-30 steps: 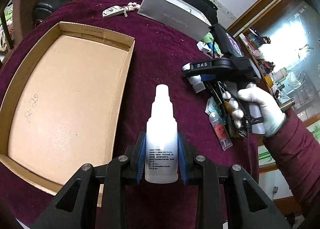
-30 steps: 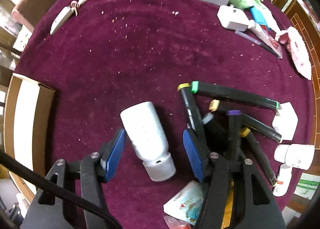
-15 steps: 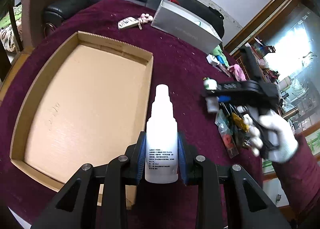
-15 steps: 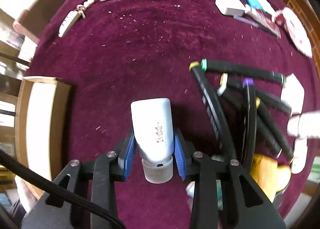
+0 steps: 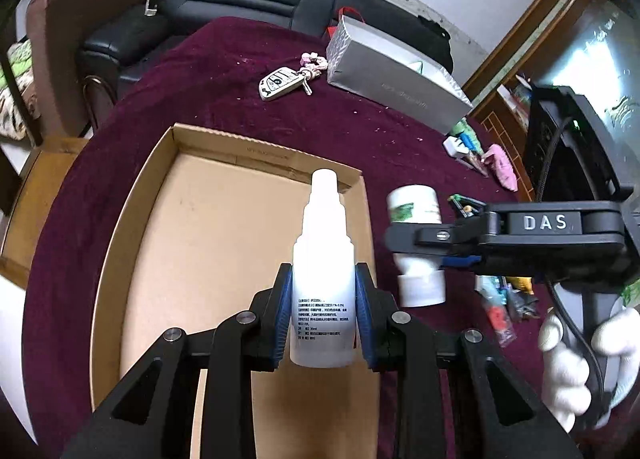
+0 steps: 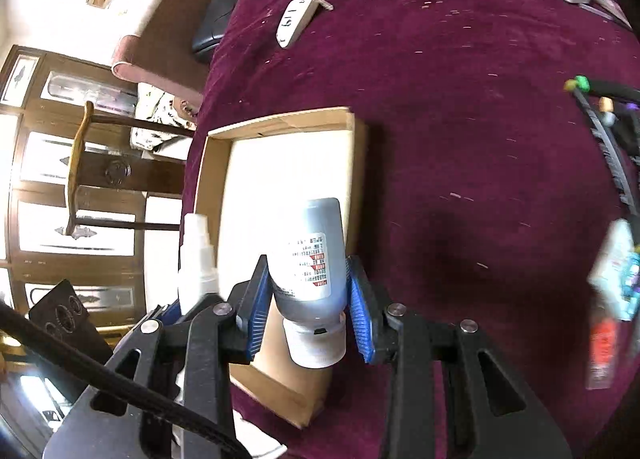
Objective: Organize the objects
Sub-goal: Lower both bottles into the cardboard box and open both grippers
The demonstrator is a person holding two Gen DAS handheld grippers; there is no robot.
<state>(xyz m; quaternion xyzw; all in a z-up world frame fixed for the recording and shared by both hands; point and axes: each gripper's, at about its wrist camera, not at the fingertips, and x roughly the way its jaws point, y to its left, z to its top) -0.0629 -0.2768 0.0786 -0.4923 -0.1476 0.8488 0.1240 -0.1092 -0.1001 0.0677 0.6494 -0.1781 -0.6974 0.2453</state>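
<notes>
The left gripper (image 5: 323,321) pinches a clear dropper bottle (image 5: 323,283) upright between its blue pads, over the near right part of the shallow cardboard box (image 5: 132,219). Ahead of those jaws the box floor lies bare up to its far wall. The right gripper (image 6: 308,313) has just closed its jaws on a white bottle (image 6: 310,259), cap toward the camera, hanging over the box's right edge. Right of that edge, open maroon cloth (image 6: 460,139) runs to the markers (image 6: 608,131).
</notes>
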